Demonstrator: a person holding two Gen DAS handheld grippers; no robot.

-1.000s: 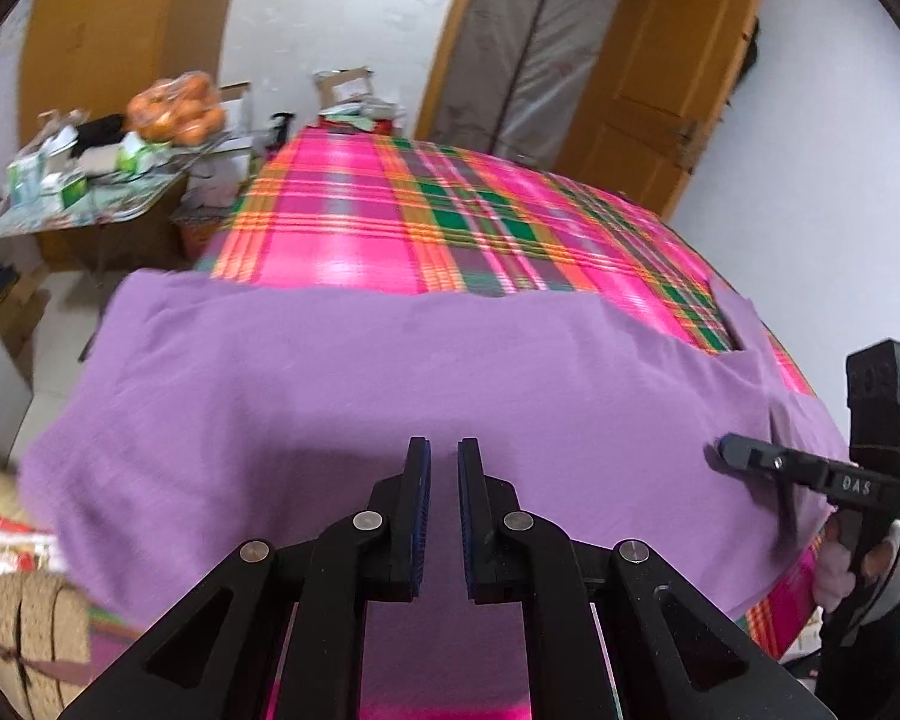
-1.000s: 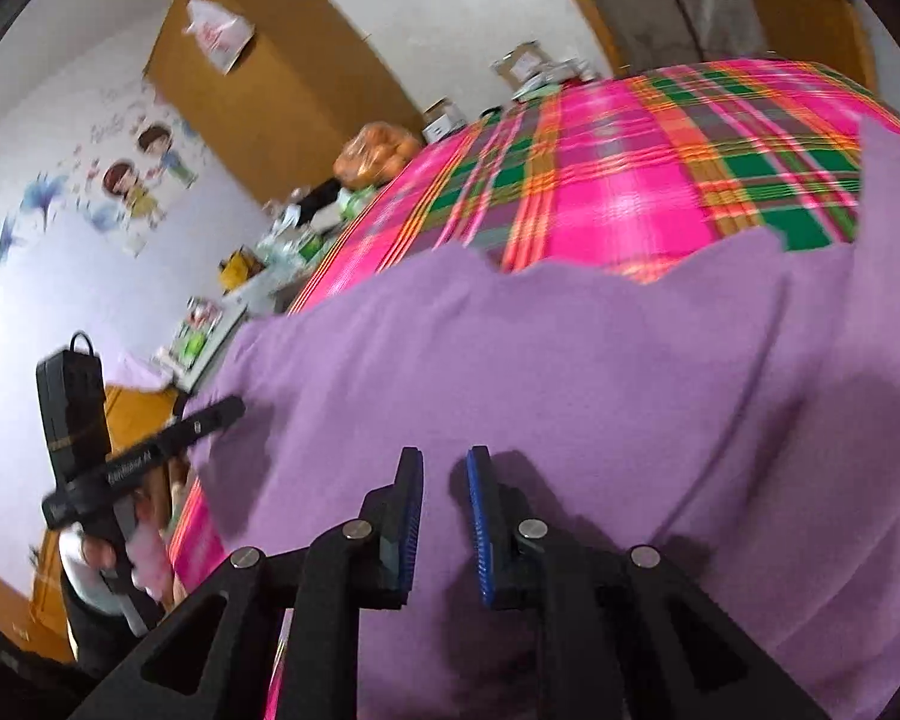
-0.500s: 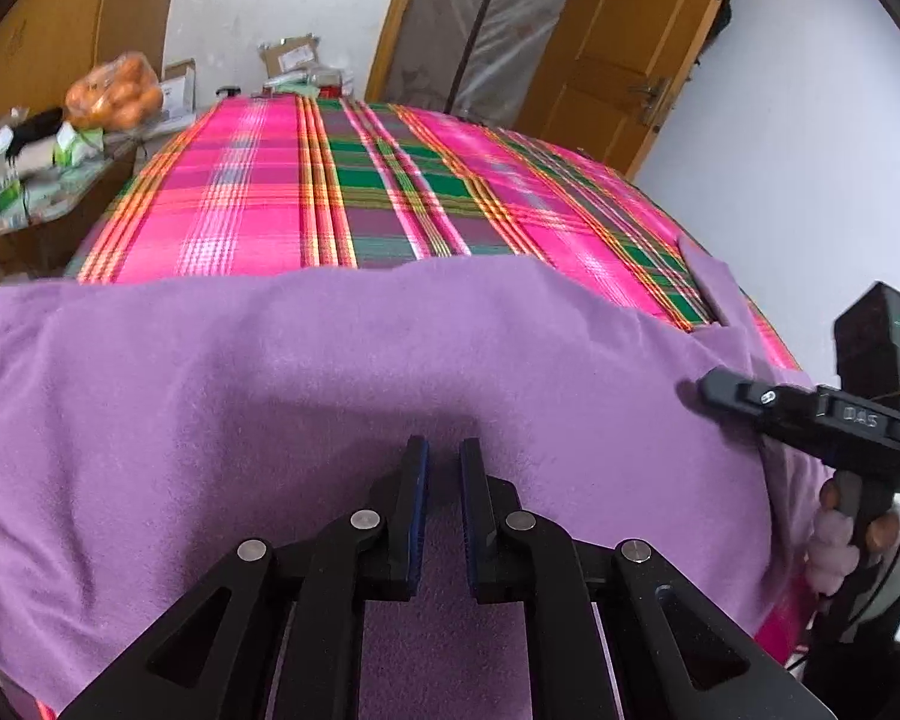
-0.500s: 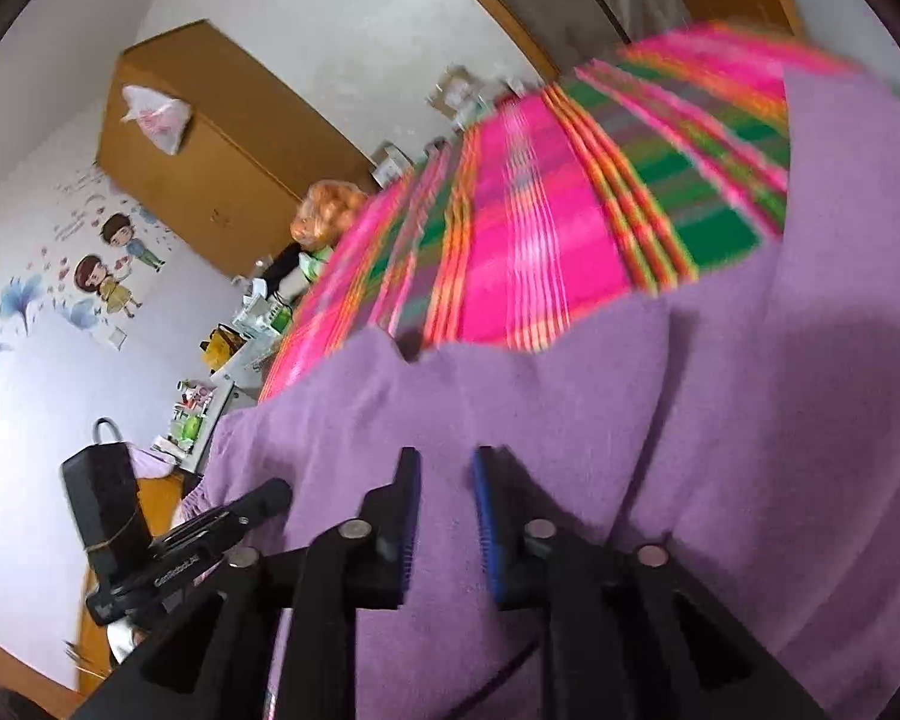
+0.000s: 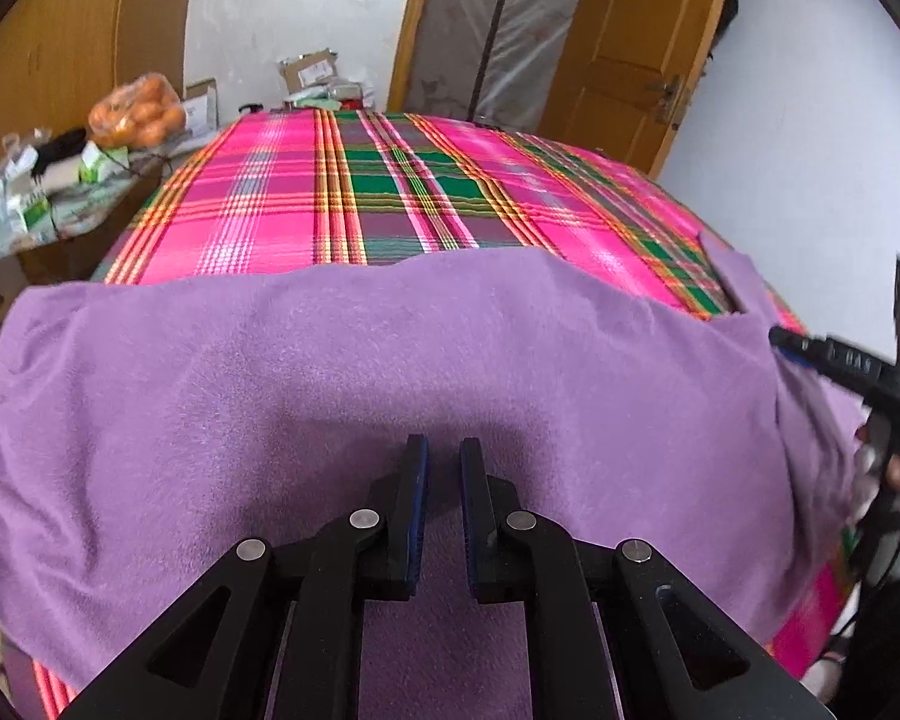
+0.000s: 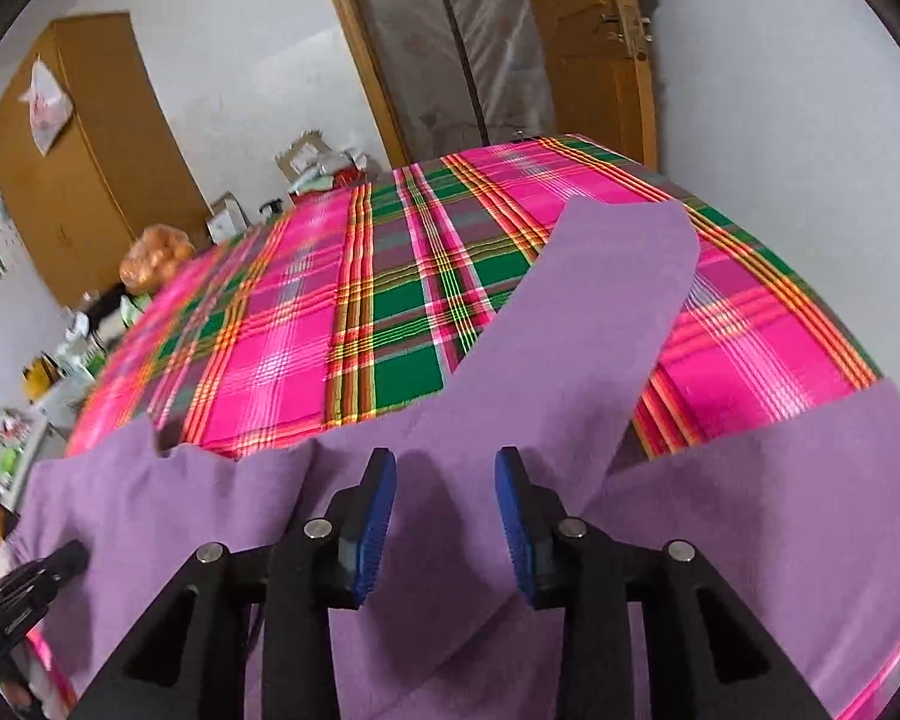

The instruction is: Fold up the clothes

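Orange fruit (image 5: 138, 114) fills a clear bag beside the bed (image 5: 390, 192).

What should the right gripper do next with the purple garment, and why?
Probably lower the right gripper onto the sleeve ahead of it and close. Its jaws are opening with nothing pressed between them, and that sleeve still lies spread across the plaid sheet, away from the purple garment body. The left gripper, almost closed, holds no cloth.
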